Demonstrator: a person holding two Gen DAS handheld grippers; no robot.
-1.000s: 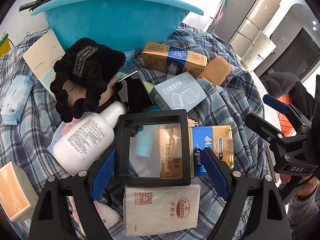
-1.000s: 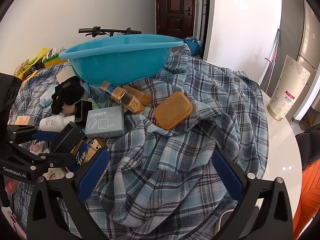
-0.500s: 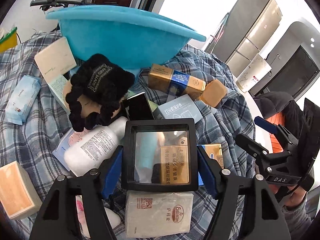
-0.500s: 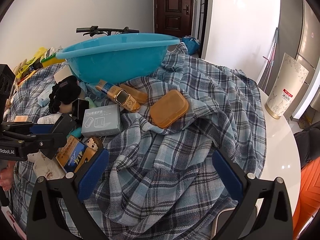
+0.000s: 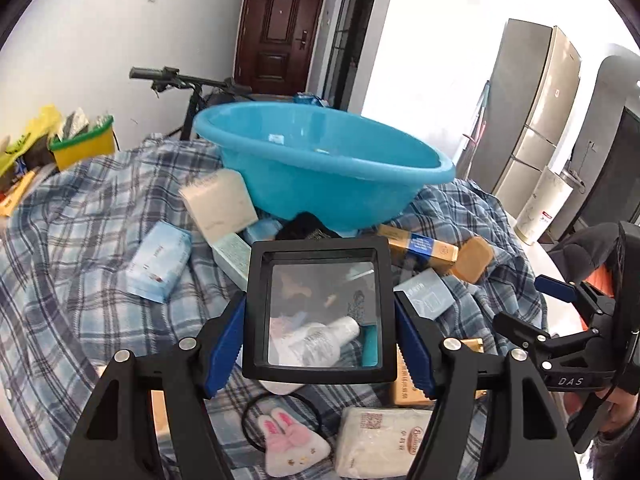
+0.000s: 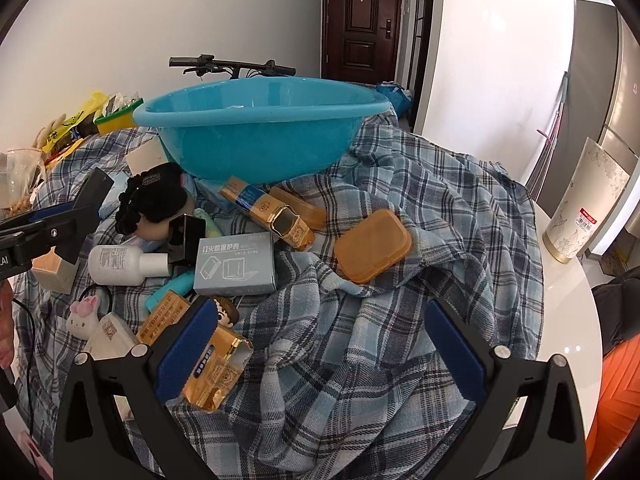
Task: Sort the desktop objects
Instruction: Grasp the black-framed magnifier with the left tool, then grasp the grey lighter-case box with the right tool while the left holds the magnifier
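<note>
My left gripper point(image 5: 320, 336) is shut on a black square frame box with a clear window point(image 5: 320, 308) and holds it lifted above the pile, in front of the blue basin point(image 5: 320, 160). The box and left gripper also show at the left edge of the right wrist view point(image 6: 86, 196). My right gripper point(image 6: 320, 352) is open and empty, low over the plaid cloth point(image 6: 400, 320). Beneath lie a white bottle point(image 6: 120, 260), a grey lighter box point(image 6: 236, 264), an orange case point(image 6: 372, 244) and gold boxes point(image 6: 272, 216).
The basin point(image 6: 260, 132) stands at the back of the table. A black hair scrunchie point(image 6: 154, 198), tissue packs point(image 5: 160, 258), a bunny clip point(image 5: 292, 446) and a paper pack point(image 5: 380, 436) litter the cloth. A white cylinder point(image 6: 584, 208) stands on the bare table at right.
My left gripper has lifted the black frame box off the pile and tilted up toward the basin. The right gripper has hardly moved.
</note>
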